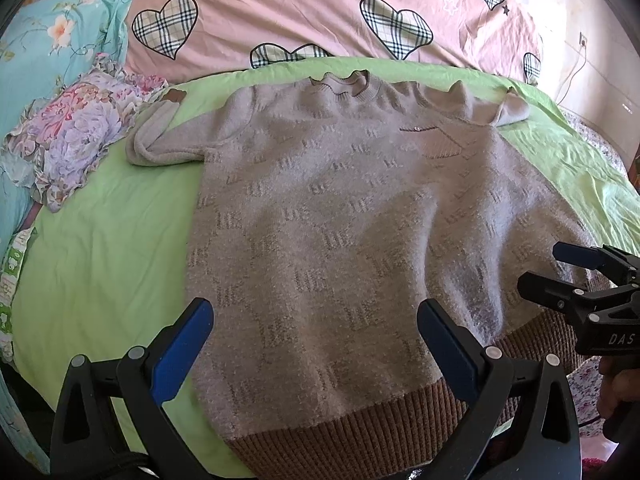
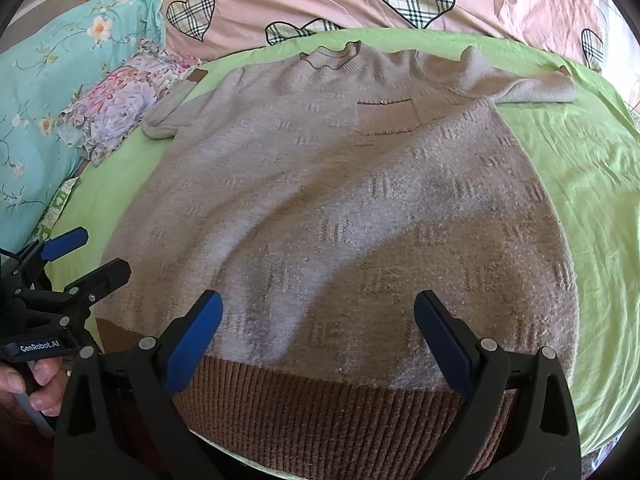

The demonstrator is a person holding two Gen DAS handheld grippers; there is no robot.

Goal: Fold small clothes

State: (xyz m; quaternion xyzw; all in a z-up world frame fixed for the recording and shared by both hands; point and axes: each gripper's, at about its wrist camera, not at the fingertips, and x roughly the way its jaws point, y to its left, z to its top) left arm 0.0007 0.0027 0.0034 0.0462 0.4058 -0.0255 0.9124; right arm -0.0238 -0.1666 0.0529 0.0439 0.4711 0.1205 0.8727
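A small beige knit sweater (image 1: 340,216) with a brown ribbed hem (image 1: 360,436) lies flat, front up, on a green sheet (image 1: 100,248); it also shows in the right wrist view (image 2: 320,200). Its neck points away and both sleeves are bent near the shoulders. My left gripper (image 1: 314,320) is open and empty above the hem's left part; it also shows in the right wrist view (image 2: 90,254). My right gripper (image 2: 318,316) is open and empty above the hem's right part; it also shows in the left wrist view (image 1: 538,268).
A pink quilt with plaid hearts (image 1: 320,12) lies behind the sweater. A floral cloth (image 1: 72,132) and a turquoise floral pillow (image 1: 48,40) sit at the left. The green sheet (image 2: 592,184) extends right of the sweater.
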